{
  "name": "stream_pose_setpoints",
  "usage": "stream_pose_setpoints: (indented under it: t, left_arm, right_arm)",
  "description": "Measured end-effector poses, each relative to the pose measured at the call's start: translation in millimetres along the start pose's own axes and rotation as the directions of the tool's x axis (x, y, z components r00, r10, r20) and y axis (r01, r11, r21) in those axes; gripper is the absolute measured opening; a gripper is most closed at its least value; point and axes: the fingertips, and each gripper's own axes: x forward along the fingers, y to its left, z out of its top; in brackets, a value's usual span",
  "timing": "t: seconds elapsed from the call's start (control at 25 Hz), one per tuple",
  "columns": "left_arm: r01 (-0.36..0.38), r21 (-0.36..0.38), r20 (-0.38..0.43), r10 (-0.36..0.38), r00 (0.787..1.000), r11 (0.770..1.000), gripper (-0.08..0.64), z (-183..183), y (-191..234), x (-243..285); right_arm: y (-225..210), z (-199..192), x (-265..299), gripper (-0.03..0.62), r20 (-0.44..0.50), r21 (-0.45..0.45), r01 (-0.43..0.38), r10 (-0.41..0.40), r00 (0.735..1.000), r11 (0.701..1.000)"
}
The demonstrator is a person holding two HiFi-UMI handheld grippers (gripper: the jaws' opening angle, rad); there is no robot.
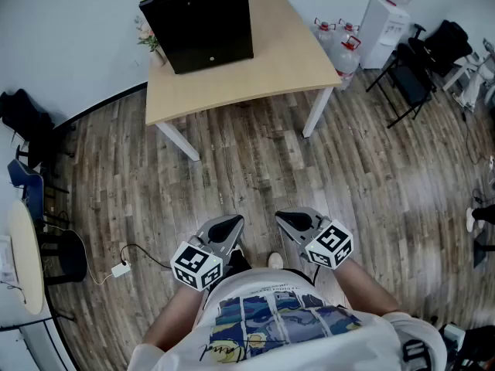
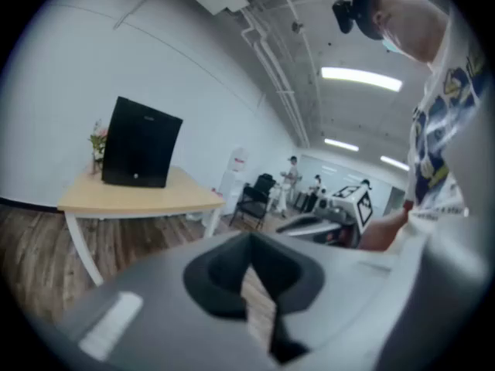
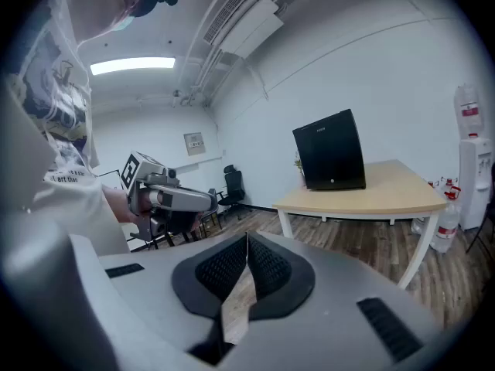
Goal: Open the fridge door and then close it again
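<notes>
A small black fridge (image 1: pixel 199 22) stands at the back left of a light wooden table (image 1: pixel 286 56), its door closed flat against the body. Both grippers hang close to the person's waist, well short of the table, over the wood floor. In the head view my left gripper (image 1: pixel 232 222) and my right gripper (image 1: pixel 285 218) point toward the table, each with its jaws pressed together and nothing between them. The left gripper view has the fridge (image 2: pixel 139 144) far off at the left. In the right gripper view the fridge (image 3: pixel 331 151) sits far off, right of centre.
A white water dispenser (image 1: pixel 384 20) and water bottles (image 1: pixel 346 49) stand right of the table, with black chairs (image 1: pixel 414 72) beyond. Flowers (image 1: pixel 145 35) sit beside the fridge. A round table (image 1: pixel 27 257) and a charger with cable (image 1: pixel 120 269) are at the left.
</notes>
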Motion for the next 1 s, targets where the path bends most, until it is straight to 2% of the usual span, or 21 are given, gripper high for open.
stream_pose_setpoints:
  t: [0.24, 0.64, 0.8, 1.0]
  left_arm:
    - [0.005, 0.003, 0.042, -0.005, 0.999, 1.0, 0.008, 30, 60, -26]
    - [-0.047, -0.017, 0.053, 0.047, 0.997, 0.999, 0.008, 39, 177, -83]
    - [-0.047, -0.016, 0.043, 0.048, 0.998, 0.999, 0.009, 43, 216, -89]
    - [-0.034, -0.043, 0.04, 0.035, 0.999, 0.998, 0.008, 53, 239, -73]
  right_arm:
    - [3, 34, 60, 0.015, -0.011, -0.018, 0.01, -0.01, 1.0, 1.0]
    - [2, 89, 177, 0.017, -0.023, -0.03, -0.018, 0.017, 1.0, 0.999]
    - [-5, 108, 214, 0.018, 0.003, -0.026, -0.012, 0.012, 1.0, 1.0]
    - [-23, 122, 229, 0.018, -0.002, -0.024, -0.015, 0.015, 1.0, 1.0]
